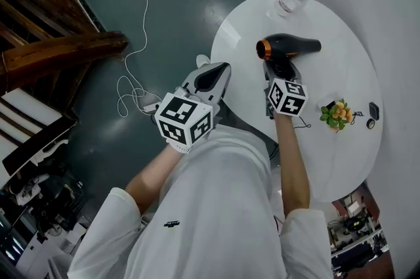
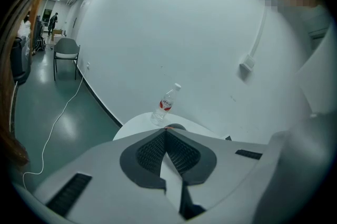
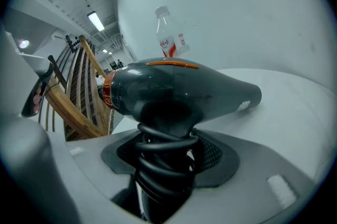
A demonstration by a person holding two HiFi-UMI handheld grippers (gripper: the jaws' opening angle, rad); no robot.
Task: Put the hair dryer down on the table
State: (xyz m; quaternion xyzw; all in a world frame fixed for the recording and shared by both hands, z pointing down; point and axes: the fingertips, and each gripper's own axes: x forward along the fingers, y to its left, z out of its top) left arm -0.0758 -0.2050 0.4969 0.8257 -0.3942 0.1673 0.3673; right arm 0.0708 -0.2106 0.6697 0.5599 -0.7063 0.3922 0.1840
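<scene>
A dark grey hair dryer [image 1: 287,46] with an orange ring at its rear is held over the round white table [image 1: 341,146], its barrel level and its nozzle pointing right. My right gripper [image 1: 281,70] is shut on its cord-wrapped handle [image 3: 166,165], and the body [image 3: 179,91] fills the right gripper view. Whether the dryer touches the tabletop is hidden. My left gripper [image 1: 213,76] is shut on nothing, its pads [image 2: 158,152] pressed together, and it hangs beside the table's left edge.
A clear water bottle [image 1: 291,0] with a red label [image 2: 166,105] stands at the table's far edge. A small plant [image 1: 336,113] and little dark items [image 1: 373,112] sit on its right side. A white cable [image 1: 141,41] trails over the green floor, and wooden furniture [image 1: 52,41] stands to the left.
</scene>
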